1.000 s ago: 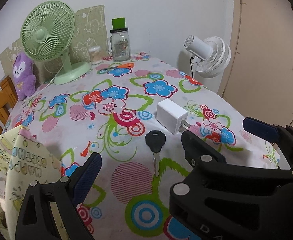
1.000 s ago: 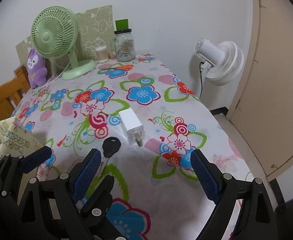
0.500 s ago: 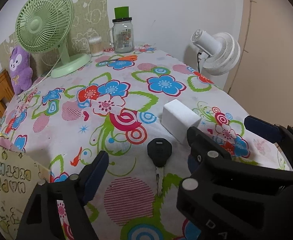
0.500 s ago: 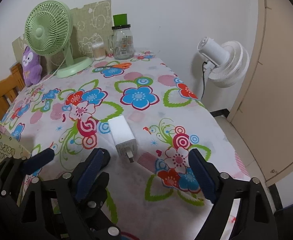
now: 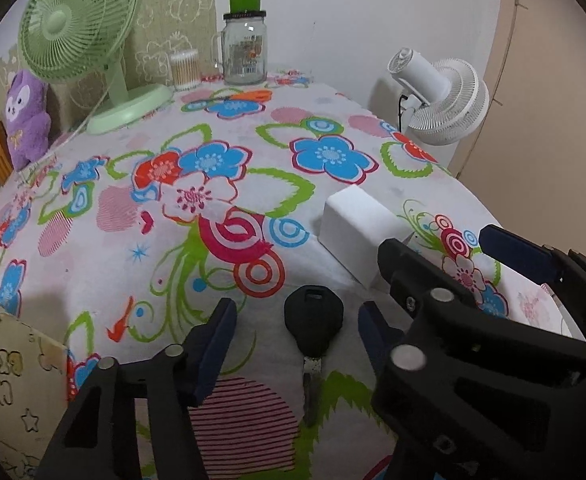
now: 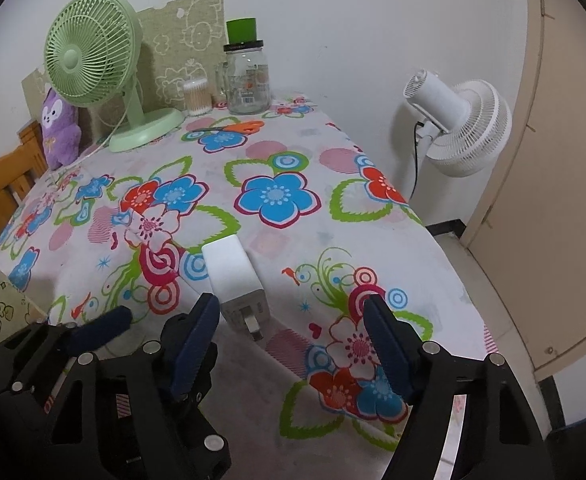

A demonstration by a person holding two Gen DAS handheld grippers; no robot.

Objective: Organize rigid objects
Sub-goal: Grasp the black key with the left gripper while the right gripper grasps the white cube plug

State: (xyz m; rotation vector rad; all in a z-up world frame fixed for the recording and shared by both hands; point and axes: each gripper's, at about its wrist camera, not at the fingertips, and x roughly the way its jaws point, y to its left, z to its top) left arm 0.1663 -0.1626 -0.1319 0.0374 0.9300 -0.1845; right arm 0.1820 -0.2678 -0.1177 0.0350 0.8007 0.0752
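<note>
A black-headed key (image 5: 313, 322) lies flat on the flowered tablecloth (image 5: 213, 168). My left gripper (image 5: 295, 342) is open, its blue-padded fingers on either side of the key's head, apart from it. A white charger plug (image 6: 235, 282) lies just right of the key, prongs toward me; it also shows in the left wrist view (image 5: 359, 234). My right gripper (image 6: 293, 344) is open, low over the table, with the plug just ahead of its left finger. The right gripper's body (image 5: 493, 352) crosses the left wrist view and hides the plug's near end.
At the back stand a green desk fan (image 6: 93, 64), a glass jar with a green lid (image 6: 247, 76), a cotton swab tub (image 6: 197, 96), orange scissors (image 6: 237, 128) and a purple plush (image 6: 59, 128). A paper bag (image 5: 9, 380) sits left. A white floor fan (image 6: 457, 128) stands right.
Both grippers have moved forward and lower over the table. The key now lies between the left fingers, and the plug is closer to the right gripper. Both stay open.
</note>
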